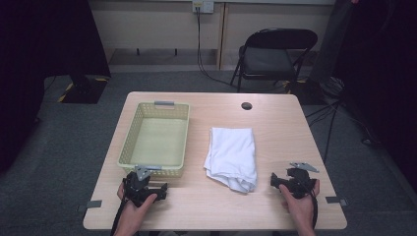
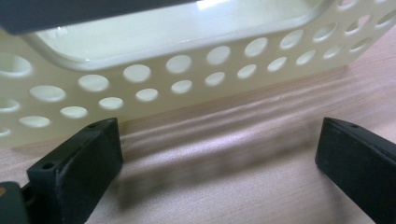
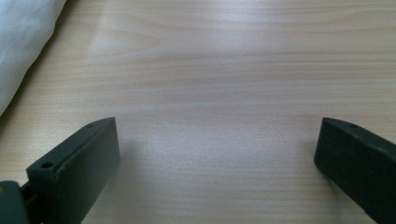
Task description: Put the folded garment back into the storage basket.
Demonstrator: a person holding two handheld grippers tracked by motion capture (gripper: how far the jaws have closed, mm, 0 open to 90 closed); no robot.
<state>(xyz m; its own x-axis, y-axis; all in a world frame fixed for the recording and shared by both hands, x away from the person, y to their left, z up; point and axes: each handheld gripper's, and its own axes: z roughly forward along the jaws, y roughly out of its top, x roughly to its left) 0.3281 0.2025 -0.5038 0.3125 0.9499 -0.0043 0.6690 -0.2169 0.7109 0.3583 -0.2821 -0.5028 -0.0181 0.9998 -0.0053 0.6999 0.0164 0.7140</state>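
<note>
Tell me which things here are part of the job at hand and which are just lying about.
Part of the job:
white cloth, crumpled on the table
yellow perforated basket, empty
left gripper, open, at the basket's near wall
right gripper, open, beside the cloth

Just lying about:
black folding chair
wall socket and cable

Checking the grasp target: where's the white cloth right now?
In the high view the white cloth lies folded mid-table, just right of the yellow basket and ahead-left of the right gripper.
</note>
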